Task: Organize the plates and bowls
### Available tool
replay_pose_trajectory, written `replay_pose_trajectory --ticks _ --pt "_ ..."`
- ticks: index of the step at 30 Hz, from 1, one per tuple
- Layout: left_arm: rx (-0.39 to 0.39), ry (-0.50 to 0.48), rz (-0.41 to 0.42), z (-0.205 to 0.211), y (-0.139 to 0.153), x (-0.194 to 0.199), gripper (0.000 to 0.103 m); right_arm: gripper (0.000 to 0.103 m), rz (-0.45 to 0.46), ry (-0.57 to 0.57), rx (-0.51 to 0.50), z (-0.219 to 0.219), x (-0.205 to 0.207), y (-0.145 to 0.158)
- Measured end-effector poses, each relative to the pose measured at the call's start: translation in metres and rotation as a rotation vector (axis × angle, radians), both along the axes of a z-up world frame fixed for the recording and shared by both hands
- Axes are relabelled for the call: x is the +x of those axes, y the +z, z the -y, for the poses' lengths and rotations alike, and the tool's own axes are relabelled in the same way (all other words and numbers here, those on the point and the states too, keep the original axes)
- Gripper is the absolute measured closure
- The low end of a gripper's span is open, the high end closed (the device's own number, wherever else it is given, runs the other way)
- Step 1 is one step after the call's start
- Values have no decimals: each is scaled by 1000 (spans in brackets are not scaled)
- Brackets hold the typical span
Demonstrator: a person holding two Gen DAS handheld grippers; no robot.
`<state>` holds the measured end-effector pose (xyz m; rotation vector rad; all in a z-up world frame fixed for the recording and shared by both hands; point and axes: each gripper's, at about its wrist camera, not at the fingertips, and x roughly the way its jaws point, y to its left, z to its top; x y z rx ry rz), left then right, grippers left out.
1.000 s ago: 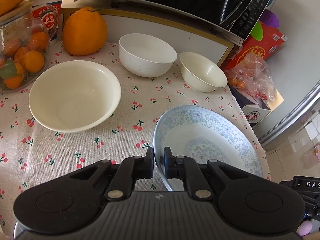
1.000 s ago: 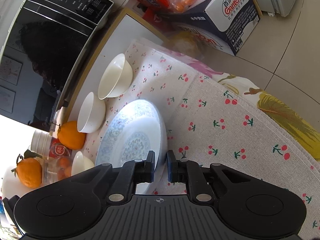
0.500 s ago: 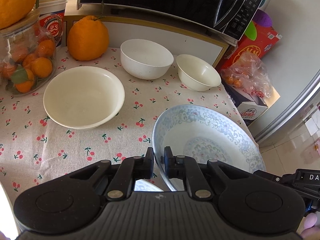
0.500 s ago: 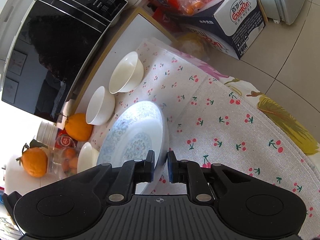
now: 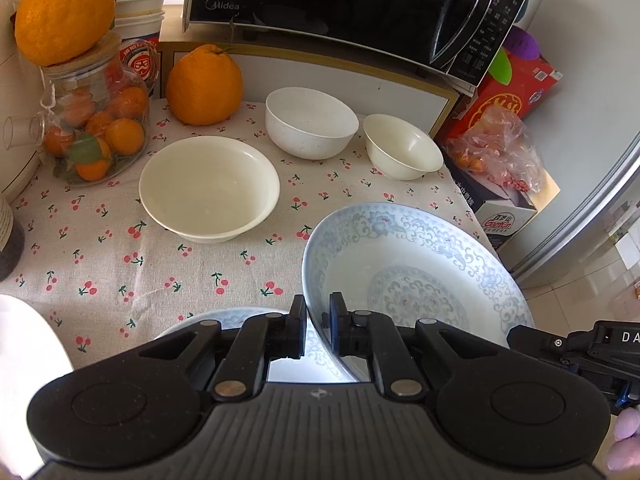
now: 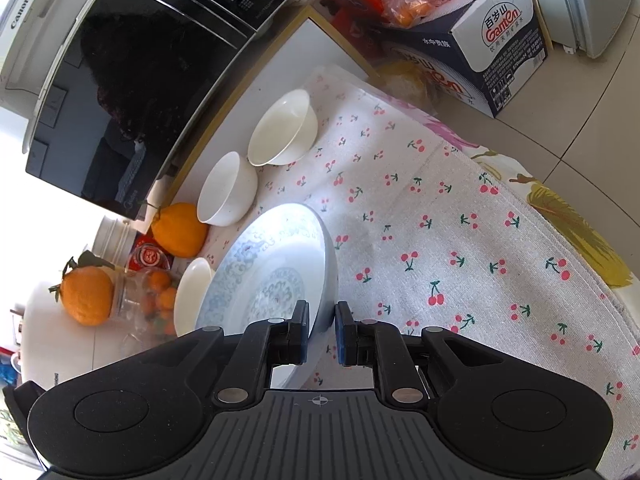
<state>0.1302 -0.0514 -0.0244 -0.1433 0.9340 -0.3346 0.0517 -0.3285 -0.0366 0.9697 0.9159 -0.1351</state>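
Both grippers are shut on the rim of a blue-patterned plate (image 5: 416, 272), held above the cherry-print tablecloth (image 5: 100, 248). My left gripper (image 5: 318, 328) pinches its near left rim. My right gripper (image 6: 322, 332) pinches the opposite rim of the plate (image 6: 272, 276). A second blue-patterned plate (image 5: 236, 318) lies on the cloth under the left gripper, mostly hidden. A wide cream bowl (image 5: 208, 188), a white bowl (image 5: 310, 122) and a small cream bowl (image 5: 402, 146) stand on the cloth behind.
A black microwave (image 5: 340, 4) stands at the back on a shelf. A large orange (image 5: 204, 84) and a glass jar of small oranges (image 5: 92, 120) stand at the back left. Boxes (image 5: 504, 100) and a bag of fruit sit past the table's right edge.
Both grippers have lifted the patterned plate and drawn it back toward me. A second patterned plate has come into view beneath it. The bowls have not moved.
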Motion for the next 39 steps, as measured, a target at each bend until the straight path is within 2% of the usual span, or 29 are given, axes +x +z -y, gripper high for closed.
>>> replay_pose_trajectory --ticks 7,19,39 --pt "7 23 -15 -22 10 -16 93 89 5 53 -1 -21 -3 11" --pt "68 30 -27 -60 18 -41 92 89 -19 148 1 -64 -8 19" --pt "150 7 -92 -83 6 -54 91 89 -100 213 -41 -106 -14 8"
